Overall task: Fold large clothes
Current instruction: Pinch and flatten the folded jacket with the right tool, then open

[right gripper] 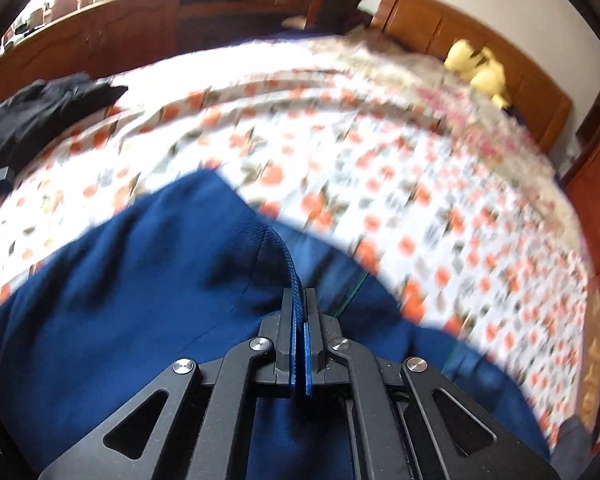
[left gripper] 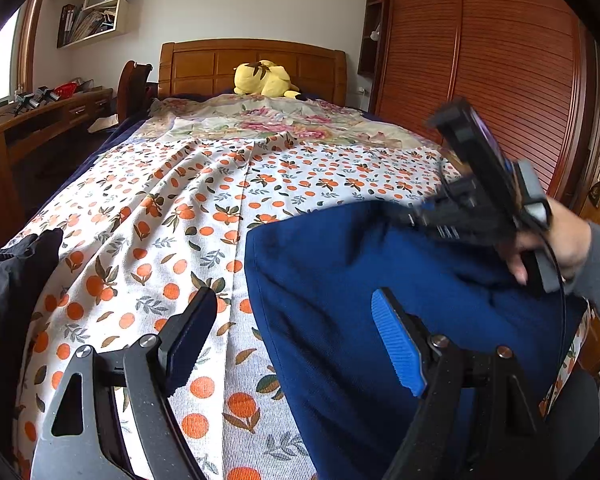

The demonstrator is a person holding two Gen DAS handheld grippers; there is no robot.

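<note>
Right wrist view: the right gripper (right gripper: 299, 304) has its jaws fully closed on a raised fold of the blue garment (right gripper: 148, 280); the pinched cloth rises in a ridge from between the pads; no gap remains between them. Left wrist view: the left gripper (left gripper: 296, 344) stands wide open above the bed; it holds nothing; one finger hangs over the orange-print sheet (left gripper: 148, 216), the other over the blue garment (left gripper: 340, 280). The garment lies on the near right part of the bed, its left edge straight, its far corner beside the right gripper (left gripper: 432, 216); a hand (left gripper: 560, 244) carries that gripper. A black garment (left gripper: 8, 280) lies well apart at the left edge; a yellow plush toy (left gripper: 266, 79) sits by the headboard.

Procedure, as judged: the step in hand appears to be drawing a gripped edge across to make a fold. Keep the pinch closed until the fold is laid; move level and slowly so the cloth does not bunch; bring the open gripper down on the near edge to anchor it; align edge to edge before release. Risk: a thin pinch may slip.
</note>
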